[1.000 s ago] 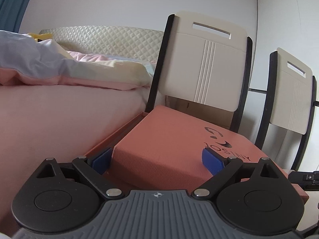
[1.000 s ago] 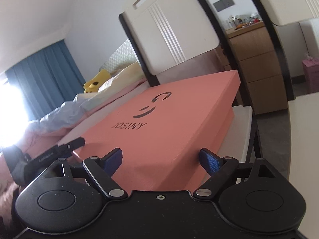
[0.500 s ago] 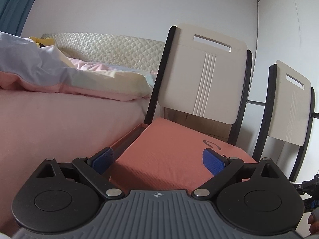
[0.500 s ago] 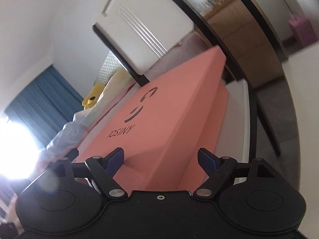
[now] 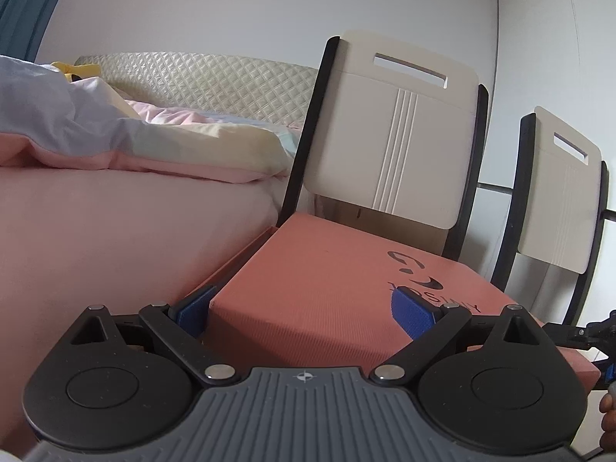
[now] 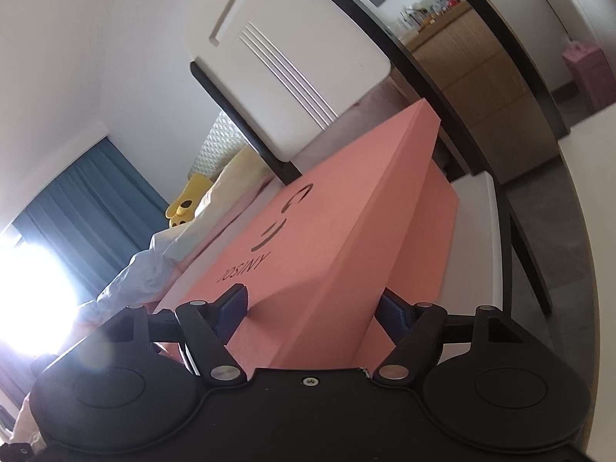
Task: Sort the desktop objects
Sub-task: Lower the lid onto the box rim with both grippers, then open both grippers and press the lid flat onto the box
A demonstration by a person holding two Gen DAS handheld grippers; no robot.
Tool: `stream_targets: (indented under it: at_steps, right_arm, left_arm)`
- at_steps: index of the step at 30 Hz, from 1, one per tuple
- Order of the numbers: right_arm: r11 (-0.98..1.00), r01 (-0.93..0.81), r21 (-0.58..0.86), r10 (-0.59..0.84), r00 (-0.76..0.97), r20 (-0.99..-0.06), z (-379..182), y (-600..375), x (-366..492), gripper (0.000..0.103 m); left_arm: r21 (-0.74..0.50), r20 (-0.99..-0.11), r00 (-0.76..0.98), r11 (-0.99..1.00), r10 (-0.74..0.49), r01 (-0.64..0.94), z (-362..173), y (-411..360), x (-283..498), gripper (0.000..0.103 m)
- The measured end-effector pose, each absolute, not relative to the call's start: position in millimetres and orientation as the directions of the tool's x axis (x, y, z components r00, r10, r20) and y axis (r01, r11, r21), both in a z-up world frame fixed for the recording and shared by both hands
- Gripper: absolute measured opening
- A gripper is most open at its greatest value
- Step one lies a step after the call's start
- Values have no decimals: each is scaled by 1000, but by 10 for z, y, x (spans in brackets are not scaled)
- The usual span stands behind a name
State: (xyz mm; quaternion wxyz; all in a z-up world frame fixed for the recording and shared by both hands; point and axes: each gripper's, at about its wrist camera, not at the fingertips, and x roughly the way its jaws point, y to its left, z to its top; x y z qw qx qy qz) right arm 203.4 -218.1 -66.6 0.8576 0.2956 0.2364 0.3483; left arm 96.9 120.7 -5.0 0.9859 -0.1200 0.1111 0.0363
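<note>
A salmon-pink box lid (image 5: 323, 285) printed JOSINY sits skewed over its base (image 5: 231, 265) on a chair seat. My left gripper (image 5: 302, 312) is open wide at the lid's near left corner, one blue pad (image 5: 192, 308) beside the lid's side wall and the other over its top. My right gripper (image 6: 313, 306) is rolled and closed on the lid (image 6: 315, 238) at its other end: one pad (image 6: 235, 302) lies on the top face, the other against the long side face. The box's inside is hidden.
The cream chair back (image 5: 392, 134) with a black frame rises just behind the box, and a second chair (image 5: 558, 192) stands to the right. A bed with pink bedding (image 5: 115, 231) lies close on the left. A wooden cabinet (image 6: 473, 77) stands beyond the chairs.
The right gripper has rolled further and its fingers have narrowed onto the lid. In the left view the box dropped lower, then came up again; the left fingers kept the same spread.
</note>
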Motion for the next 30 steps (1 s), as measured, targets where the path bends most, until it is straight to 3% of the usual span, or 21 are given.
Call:
stream_targets:
  at_steps: [8, 21, 30]
  right_arm:
    - [591, -504, 630, 738, 653, -171, -565, -2014, 2064, 73]
    - [592, -474, 652, 721, 673, -165, -624, -2024, 2114, 74]
    - [585, -466, 664, 708, 693, -137, -580, -2017, 2094, 74]
  left_arm:
    - [-203, -164, 980, 968, 116, -149, -2, 1232, 880, 98]
    - [-149, -191, 972, 975, 134, -164, -26, 1179, 917, 98]
    - [-284, -127, 989, 953, 71, -105, 74, 1327, 888, 98]
